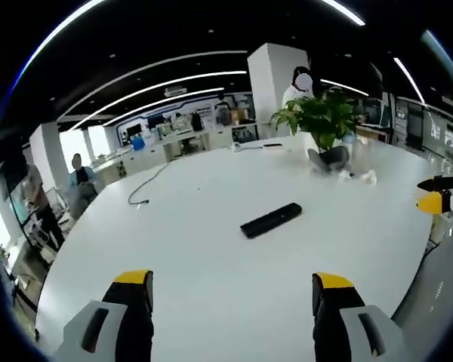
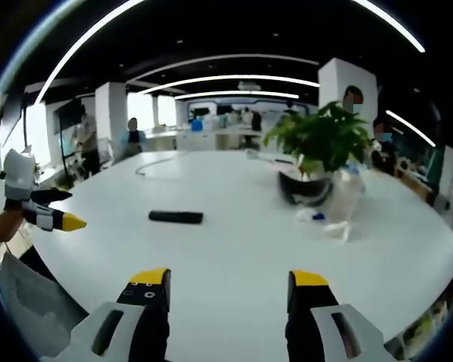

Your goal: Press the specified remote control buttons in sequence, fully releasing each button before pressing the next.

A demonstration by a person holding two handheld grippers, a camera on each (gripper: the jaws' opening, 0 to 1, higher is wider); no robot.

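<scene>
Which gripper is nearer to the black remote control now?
Probably the left gripper, though the margin is small. The remote control lies ahead, between its open jaws. The right gripper sees it further left.

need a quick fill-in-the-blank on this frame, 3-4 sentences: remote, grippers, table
1. The slim black remote control lies flat on the ______ round table.
2. Both the left gripper and the right gripper have their jaws ______.
3. Neither gripper is ______ the remote control.
4. The leafy green plant in a dark pot stands on the table ______ the remote control, as both grippers face.

Missing words: white; open; touching; beyond
</scene>
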